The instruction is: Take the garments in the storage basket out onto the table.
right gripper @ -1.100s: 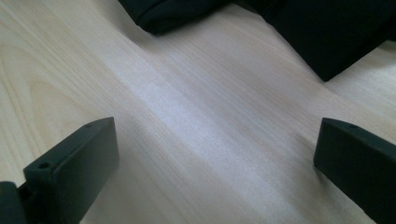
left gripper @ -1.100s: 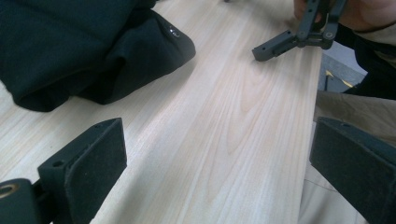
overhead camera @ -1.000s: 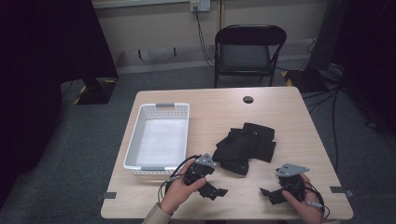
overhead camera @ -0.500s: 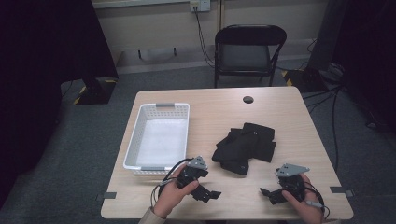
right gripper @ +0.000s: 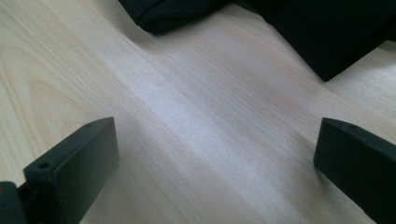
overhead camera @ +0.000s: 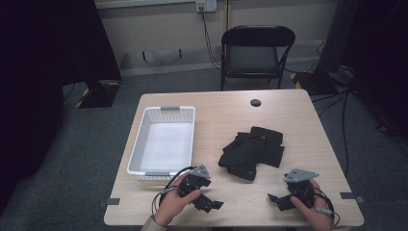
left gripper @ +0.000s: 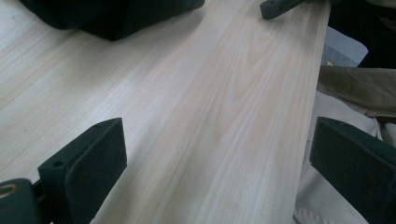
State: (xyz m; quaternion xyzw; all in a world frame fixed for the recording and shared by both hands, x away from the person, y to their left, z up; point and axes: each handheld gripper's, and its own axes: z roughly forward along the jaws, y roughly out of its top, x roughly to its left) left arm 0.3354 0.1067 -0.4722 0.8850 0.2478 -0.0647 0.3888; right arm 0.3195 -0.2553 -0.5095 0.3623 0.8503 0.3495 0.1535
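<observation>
A pile of black cloth [overhead camera: 252, 151] lies crumpled on the wooden table [overhead camera: 226, 115], right of the middle. My left gripper [overhead camera: 211, 203] rests low near the front edge, pointing right, held in a hand [overhead camera: 173, 204]. In the left gripper view my left gripper [left gripper: 217, 140] has its jaws wide apart with bare wood between them and the black cloth [left gripper: 107, 14] ahead. My right gripper [overhead camera: 275, 202] sits at the front right, pointing left. In the right gripper view my right gripper [right gripper: 217, 135] is open over bare wood, short of the black cloth [right gripper: 327, 32].
A white slatted basket [overhead camera: 163, 142] stands empty at the table's left. A small black round cap [overhead camera: 255, 102] sits near the far edge. A black folding chair [overhead camera: 257, 53] stands behind the table. Beige trousers [left gripper: 355, 88] show past the table's front edge.
My left gripper has drawn back toward the front edge and a little left, away from the cloth. The right gripper has stayed put.
</observation>
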